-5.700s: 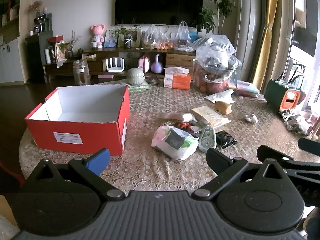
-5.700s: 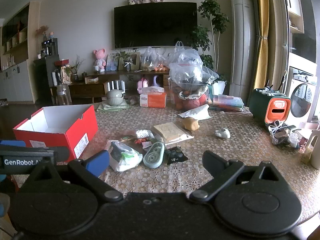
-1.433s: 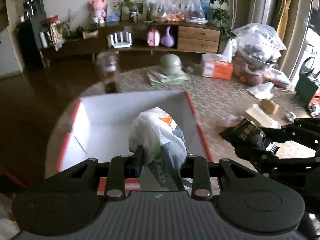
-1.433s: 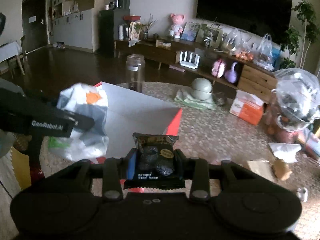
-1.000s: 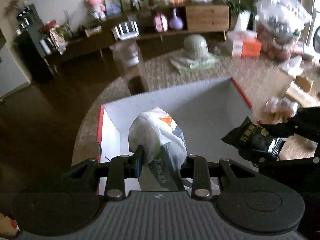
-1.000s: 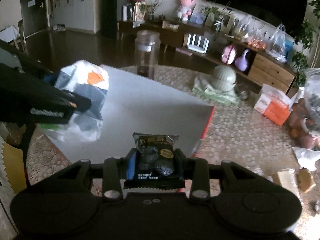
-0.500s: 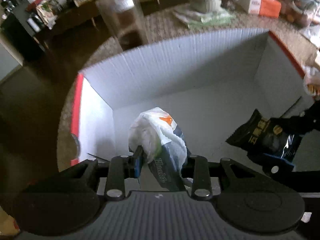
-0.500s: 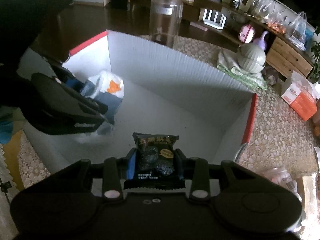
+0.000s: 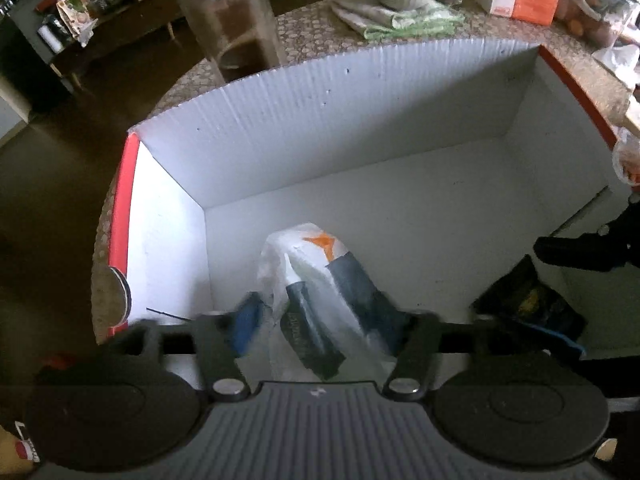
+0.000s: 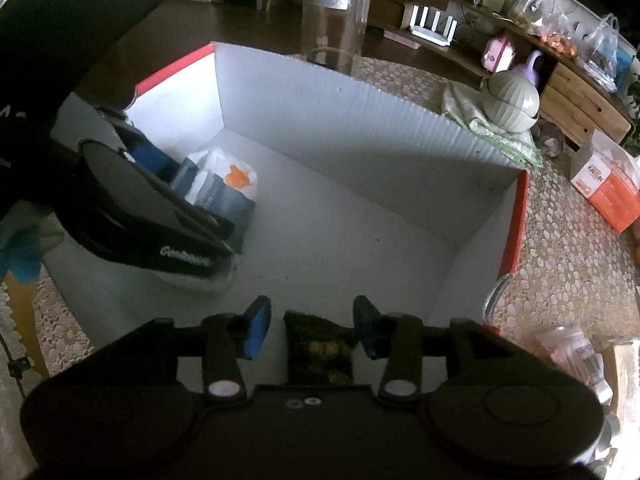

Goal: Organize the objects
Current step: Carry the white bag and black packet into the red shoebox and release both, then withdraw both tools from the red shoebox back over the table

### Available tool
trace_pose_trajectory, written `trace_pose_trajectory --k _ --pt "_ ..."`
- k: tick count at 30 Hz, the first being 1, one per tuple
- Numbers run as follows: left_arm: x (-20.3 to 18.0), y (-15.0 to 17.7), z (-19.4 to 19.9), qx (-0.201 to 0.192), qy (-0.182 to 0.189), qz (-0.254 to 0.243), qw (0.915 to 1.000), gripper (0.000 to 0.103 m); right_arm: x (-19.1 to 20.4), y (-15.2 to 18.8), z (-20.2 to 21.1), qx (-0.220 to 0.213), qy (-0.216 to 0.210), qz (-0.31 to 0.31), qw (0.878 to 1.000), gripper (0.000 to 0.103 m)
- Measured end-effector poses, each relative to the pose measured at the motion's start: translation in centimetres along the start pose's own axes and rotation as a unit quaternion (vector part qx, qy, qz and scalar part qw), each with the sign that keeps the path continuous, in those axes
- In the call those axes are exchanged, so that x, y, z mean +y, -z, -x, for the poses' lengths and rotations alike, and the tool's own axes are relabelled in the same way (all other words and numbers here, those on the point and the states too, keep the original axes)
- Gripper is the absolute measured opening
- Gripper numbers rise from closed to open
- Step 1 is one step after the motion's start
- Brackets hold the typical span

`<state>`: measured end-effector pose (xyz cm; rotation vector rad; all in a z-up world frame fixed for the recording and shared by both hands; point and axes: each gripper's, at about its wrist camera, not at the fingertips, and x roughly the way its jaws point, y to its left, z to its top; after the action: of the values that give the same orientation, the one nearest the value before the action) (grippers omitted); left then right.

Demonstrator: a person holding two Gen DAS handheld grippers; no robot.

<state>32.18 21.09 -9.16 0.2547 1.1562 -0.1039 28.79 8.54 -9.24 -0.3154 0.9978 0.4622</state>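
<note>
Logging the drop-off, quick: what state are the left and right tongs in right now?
Left tongs: open, fingers spread off the white plastic bag inside the red box.
Right tongs: open, black snack packet loose between the fingers.

Both the left claw (image 9: 320, 316) and the right claw (image 10: 312, 326) hang with fingers spread apart.

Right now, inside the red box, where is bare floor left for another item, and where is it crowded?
Free: the middle and back of the red box, from the corrugated far wall down between the two items, plus the right rear corner. Crowded: the near left, where the left gripper straddles the white plastic bag, and the near right, where the black snack packet lies between the right gripper fingers.
</note>
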Motion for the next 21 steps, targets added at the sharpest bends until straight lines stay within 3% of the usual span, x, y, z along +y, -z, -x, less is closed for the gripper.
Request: trace_pose_trajectory --k 6,21 --pt "0.4 -0.2 2.1 -0.026 -0.005 0.012 0.9996 0.074 -0.4 0.2 2.3 -0.028 -0.002 -0.017 0.999 0.06" --pt "-1.5 2.7 10.4 -0.098 -0.001 0.047 0.9941 0.074 -1.5 3.1 10.2 -0.089 -0.021 -0.03 0.995 0.062"
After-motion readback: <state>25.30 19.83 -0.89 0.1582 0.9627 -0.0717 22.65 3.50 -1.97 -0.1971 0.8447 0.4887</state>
